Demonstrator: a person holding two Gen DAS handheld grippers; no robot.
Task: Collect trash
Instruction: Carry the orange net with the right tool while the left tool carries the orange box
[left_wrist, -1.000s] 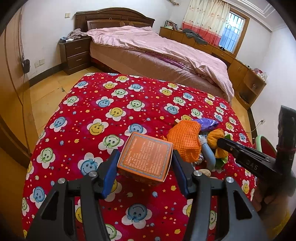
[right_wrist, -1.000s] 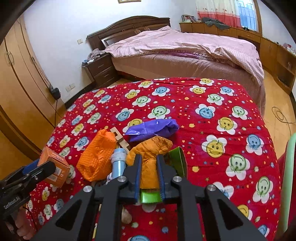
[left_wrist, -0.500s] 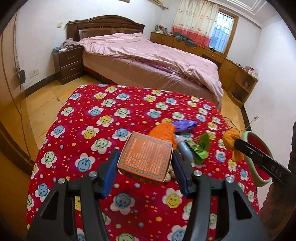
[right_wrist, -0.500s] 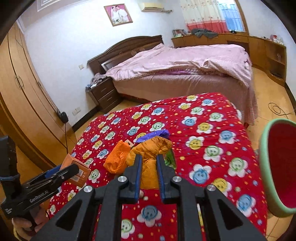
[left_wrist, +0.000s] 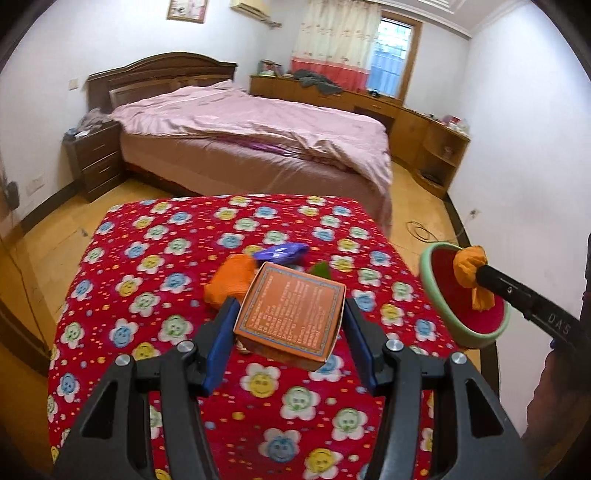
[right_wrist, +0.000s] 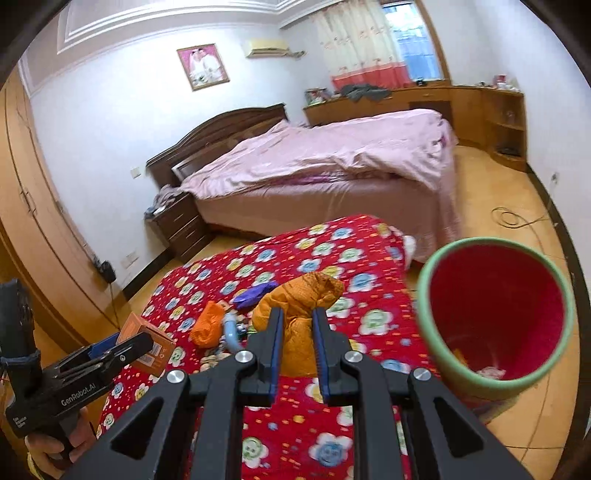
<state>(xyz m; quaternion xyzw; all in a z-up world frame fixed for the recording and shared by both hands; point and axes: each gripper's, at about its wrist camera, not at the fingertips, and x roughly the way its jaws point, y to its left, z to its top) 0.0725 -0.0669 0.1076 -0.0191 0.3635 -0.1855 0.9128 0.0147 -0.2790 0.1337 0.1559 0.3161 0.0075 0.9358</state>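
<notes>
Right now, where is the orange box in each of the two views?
Left wrist view: the orange box sits centre, clamped in the left gripper.
Right wrist view: it is at the lower left, partly behind that gripper.
Shared landmark: the green-rimmed red bin, right of the floral cloth.

White walls (left_wrist: 517, 110); wooden floor (left_wrist: 55, 229). Far: bed (left_wrist: 258, 147) with dark headboard (left_wrist: 159, 74), pink cover. Left: nightstand (left_wrist: 96, 158). Right: low wooden cabinets (left_wrist: 424, 125), curtained window (left_wrist: 388, 59). Framed picture (right_wrist: 202, 66), air conditioner (right_wrist: 266, 47) high on wall.
</notes>
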